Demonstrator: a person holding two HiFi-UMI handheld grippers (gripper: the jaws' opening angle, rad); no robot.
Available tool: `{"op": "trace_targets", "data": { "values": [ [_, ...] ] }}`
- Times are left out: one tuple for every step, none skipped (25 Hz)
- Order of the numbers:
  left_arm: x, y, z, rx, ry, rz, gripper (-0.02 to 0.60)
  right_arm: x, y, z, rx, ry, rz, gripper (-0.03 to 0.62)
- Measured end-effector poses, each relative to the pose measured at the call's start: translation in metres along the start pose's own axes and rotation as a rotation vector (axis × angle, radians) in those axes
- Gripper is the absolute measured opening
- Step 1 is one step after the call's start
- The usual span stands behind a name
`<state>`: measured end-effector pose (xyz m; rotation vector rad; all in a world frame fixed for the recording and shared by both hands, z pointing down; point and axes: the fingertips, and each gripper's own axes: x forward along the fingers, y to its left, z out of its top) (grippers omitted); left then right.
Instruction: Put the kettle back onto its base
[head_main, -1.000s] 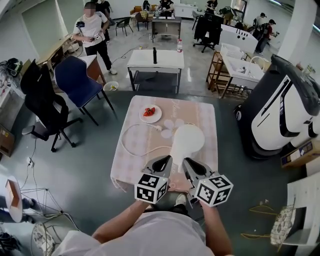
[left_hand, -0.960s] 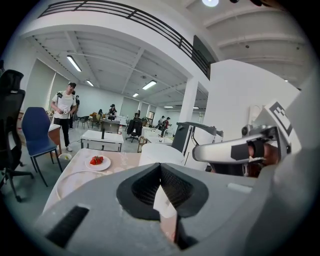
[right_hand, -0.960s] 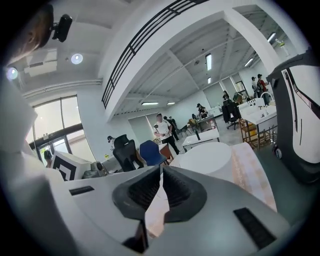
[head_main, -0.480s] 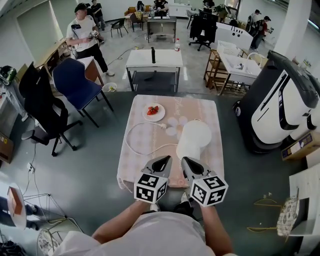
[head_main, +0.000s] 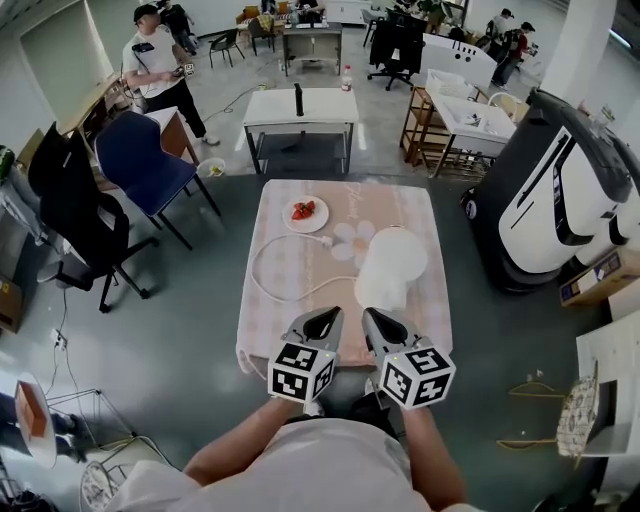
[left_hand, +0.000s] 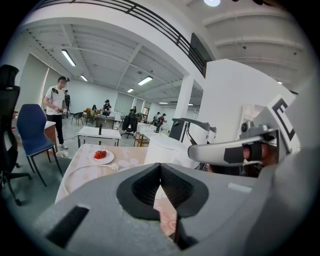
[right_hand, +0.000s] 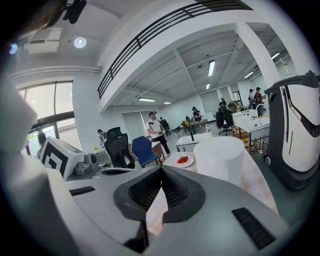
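The white kettle (head_main: 390, 264) stands upright on the right half of the pink-clothed table (head_main: 280, 320); nothing holds it. Its white cord (head_main: 262, 275) loops over the cloth and runs in at the kettle's foot; no separate base shows. Both grippers hover side by side at the table's near edge, apart from the kettle. My left gripper (head_main: 326, 318) is shut and empty, and so is my right gripper (head_main: 376, 318). The kettle (left_hand: 167, 149) rises beyond the closed left gripper (left_hand: 160, 166), and the kettle (right_hand: 220, 159) stands just past the closed right gripper (right_hand: 161, 170).
A plate of strawberries (head_main: 305, 212) sits at the table's far left. A blue chair (head_main: 140, 160) and a black chair (head_main: 75, 205) stand to the left, a large white and black machine (head_main: 555, 190) to the right. A white table (head_main: 300, 105) and people are behind.
Both grippers have drawn back from the kettle's foot to the table's near edge. The kettle now stands apart from them, and the view has shifted.
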<state>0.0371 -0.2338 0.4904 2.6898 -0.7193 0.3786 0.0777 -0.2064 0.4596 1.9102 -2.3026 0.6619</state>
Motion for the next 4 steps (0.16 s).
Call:
{"op": "trace_targets", "data": {
  "values": [
    [-0.0004,0.0009,0.0004,0.0,0.0,-0.002,0.003,0.0004,0.0009,0.0007,-0.001,-0.003,-0.001,0.005],
    [-0.0007,0.0018,0.0009,0.001,-0.001,-0.003,0.003,0.0009,0.0017,0.0015,-0.002,-0.005,-0.002,0.005],
    [-0.001,0.0026,0.0014,0.001,-0.002,-0.004,0.003,0.0015,0.0025,0.0022,-0.004,-0.007,-0.003,0.005],
    [-0.0013,0.0035,0.002,0.001,-0.003,-0.005,0.003,0.0021,0.0032,0.0029,-0.005,-0.009,-0.005,0.005]
  ]
}}
